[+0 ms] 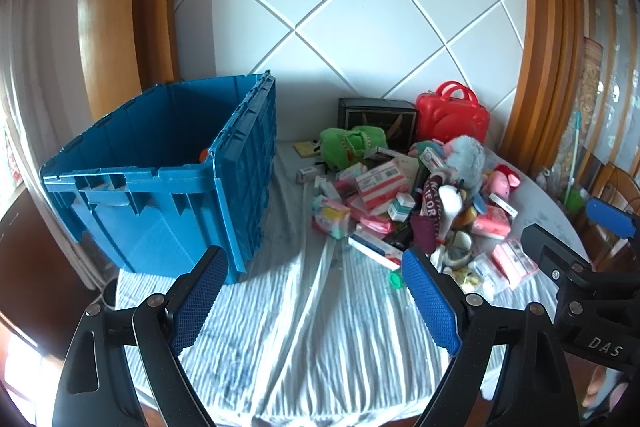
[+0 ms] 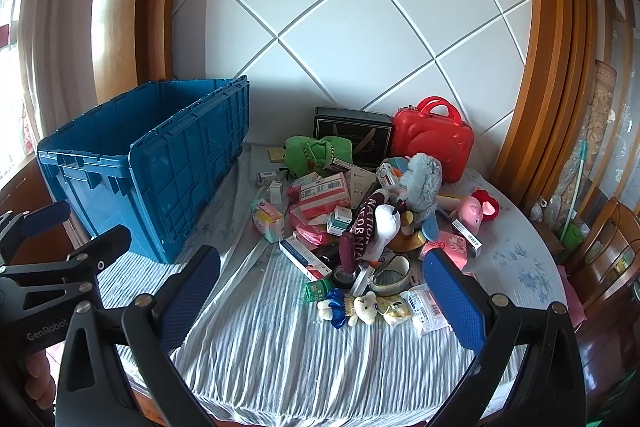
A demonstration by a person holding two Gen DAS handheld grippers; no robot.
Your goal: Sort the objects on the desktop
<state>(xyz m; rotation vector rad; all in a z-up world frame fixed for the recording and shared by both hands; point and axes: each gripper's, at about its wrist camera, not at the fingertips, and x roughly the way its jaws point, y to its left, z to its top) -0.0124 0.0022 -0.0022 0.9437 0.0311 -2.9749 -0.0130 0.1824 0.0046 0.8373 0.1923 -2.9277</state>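
While both grippers [image 1: 316, 301] [image 2: 320, 303] gape empty, only the right view shows the teddy keychain [image 2: 366, 307].

A heap of small cartons, plush toys and packets [image 2: 352, 219] lies jumbled on the striped cloth toward the counter's far right. A tiny teddy bear [image 2: 366, 307] lies at the heap's near edge. An open blue crate [image 1: 160, 179] stands at the far left edge, with an orange object just visible inside.

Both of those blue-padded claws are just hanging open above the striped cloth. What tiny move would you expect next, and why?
Probably the right gripper eases forward and down toward the small white teddy bear. It lies nearest, loose at the pile's front edge, and both grippers are open and empty; the big blue plastic crate waits open.
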